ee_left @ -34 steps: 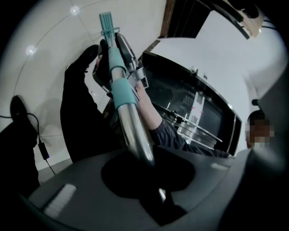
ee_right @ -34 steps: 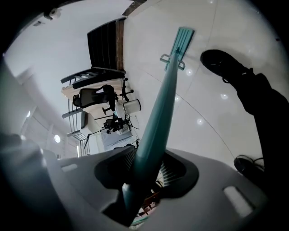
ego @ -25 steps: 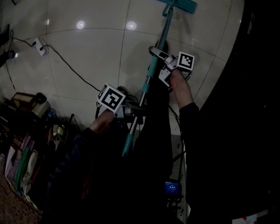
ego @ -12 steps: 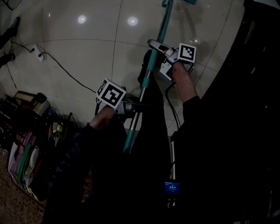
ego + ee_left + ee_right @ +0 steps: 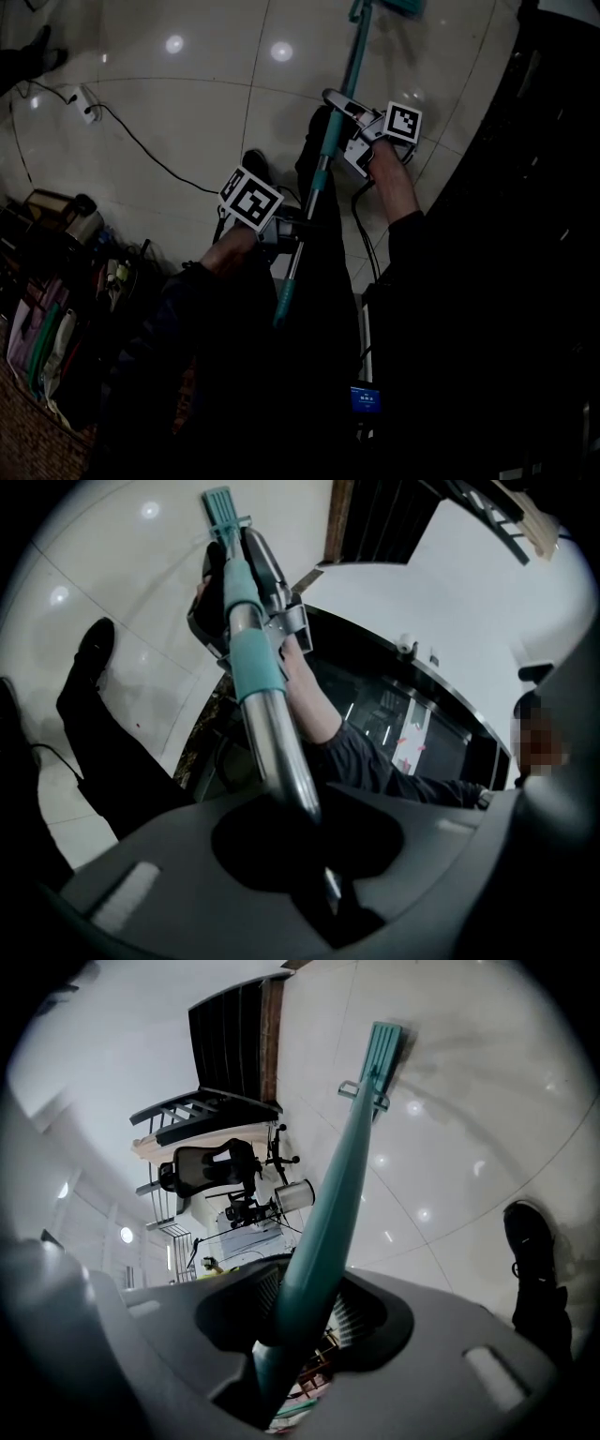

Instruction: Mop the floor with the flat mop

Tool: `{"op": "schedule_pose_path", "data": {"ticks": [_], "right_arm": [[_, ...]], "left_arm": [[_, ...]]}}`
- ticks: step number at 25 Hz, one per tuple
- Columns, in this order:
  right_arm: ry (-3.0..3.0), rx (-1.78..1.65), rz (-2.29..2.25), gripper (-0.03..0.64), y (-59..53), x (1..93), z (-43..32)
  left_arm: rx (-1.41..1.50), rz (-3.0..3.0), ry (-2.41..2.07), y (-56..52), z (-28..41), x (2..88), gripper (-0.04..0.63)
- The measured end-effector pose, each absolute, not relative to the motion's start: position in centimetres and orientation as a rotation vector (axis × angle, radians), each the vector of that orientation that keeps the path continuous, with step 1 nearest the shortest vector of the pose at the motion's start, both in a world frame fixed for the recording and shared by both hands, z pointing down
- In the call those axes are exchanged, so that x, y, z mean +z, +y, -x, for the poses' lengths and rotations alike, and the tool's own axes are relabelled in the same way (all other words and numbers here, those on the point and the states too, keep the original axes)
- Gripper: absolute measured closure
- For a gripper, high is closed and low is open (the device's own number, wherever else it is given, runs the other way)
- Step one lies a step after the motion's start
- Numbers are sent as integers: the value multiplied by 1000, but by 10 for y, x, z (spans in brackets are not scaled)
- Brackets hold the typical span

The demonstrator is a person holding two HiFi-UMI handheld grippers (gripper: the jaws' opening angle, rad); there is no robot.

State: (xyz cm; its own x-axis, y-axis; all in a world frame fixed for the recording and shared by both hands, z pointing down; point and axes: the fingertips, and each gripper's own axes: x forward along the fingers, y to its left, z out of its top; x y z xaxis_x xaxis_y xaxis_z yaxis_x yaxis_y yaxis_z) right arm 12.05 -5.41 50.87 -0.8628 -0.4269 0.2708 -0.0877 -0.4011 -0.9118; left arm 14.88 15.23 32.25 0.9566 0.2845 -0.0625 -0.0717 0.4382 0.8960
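The flat mop's handle (image 5: pixel 323 169) runs from near my body up to the teal mop head (image 5: pixel 394 6) at the head view's top edge. My left gripper (image 5: pixel 291 228) is shut on the lower metal part of the pole (image 5: pixel 278 747), below a teal sleeve (image 5: pixel 253 653). My right gripper (image 5: pixel 339 105) is shut on the teal upper section (image 5: pixel 330 1208), higher along the handle. In the right gripper view the mop head (image 5: pixel 384 1046) lies flat on the glossy white tiles. The left gripper view looks up the pole to the right gripper (image 5: pixel 246 578).
A white power strip (image 5: pixel 87 101) and a black cable (image 5: pixel 150 155) lie on the tiles at left. Bags and clutter (image 5: pixel 61 300) crowd the lower left. A dark wall or counter (image 5: pixel 534 187) fills the right. My shoe (image 5: pixel 255 167) is near the pole. An office chair (image 5: pixel 214 1168) stands farther off.
The mop head has slid farther away, to the top edge of the head view. Both grippers have kept their hold and shifted slightly with the handle.
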Motion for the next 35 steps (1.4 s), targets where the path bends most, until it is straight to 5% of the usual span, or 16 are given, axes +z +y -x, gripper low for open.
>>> {"op": "schedule_pose_path", "data": {"ticks": [35], "right_arm": [[1571,-2342,657,446,-26,485,-105]], "left_arm": [[210,-1135,197,182,-133,306,511]]}}
